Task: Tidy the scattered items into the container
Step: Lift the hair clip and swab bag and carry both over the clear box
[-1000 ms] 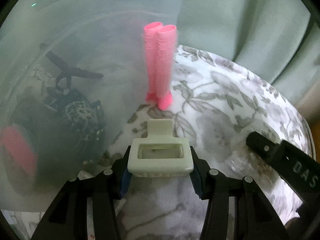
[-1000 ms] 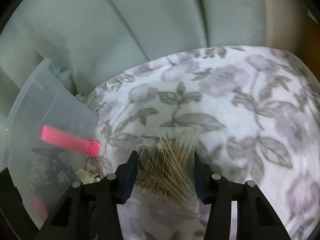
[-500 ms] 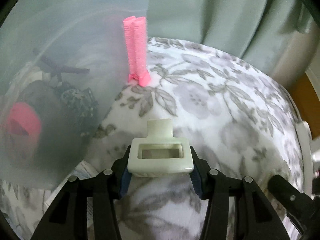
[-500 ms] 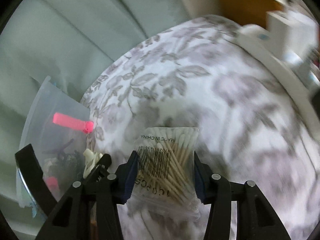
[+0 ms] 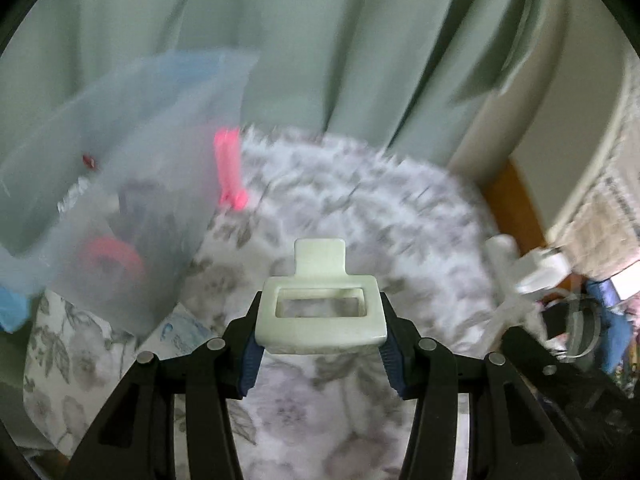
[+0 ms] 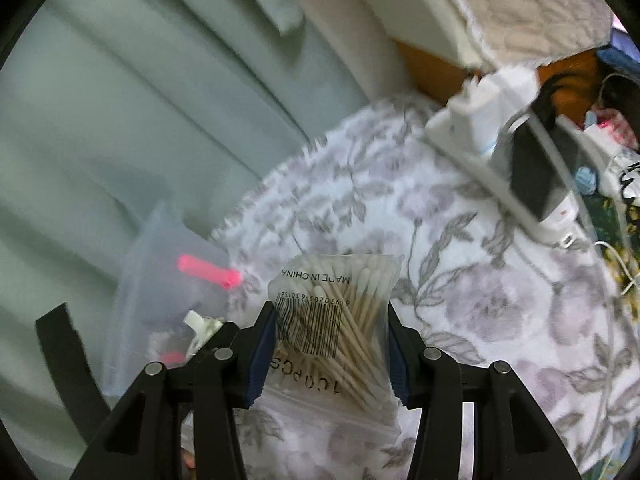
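**Both grippers loaded beside the container**

A cream plastic clip (image 5: 322, 312) was pinched between the pads of the left gripper (image 5: 322, 334), its tab pointing away from the camera. A clear bag of cotton swabs (image 6: 334, 320) was clamped in the right gripper (image 6: 332, 344), the printed barcode turned upward and the pads pressed against both sides of the bag. Both items were held above the bed (image 5: 360, 216), which was covered by a grey floral blanket. The translucent container (image 5: 120, 184) was seen at the left edge of the bed, against the green curtain (image 5: 320, 40). A pink hair curler (image 5: 230, 176) was seen against its near wall, though whether it stood inside or just outside could not be told. Dark items and a pink roll (image 5: 110, 258) were seen blurred through its wall. A white power strip (image 6: 500, 160) was seen along the far right edge of the bed, with a black adapter (image 6: 534, 168) plugged into it.
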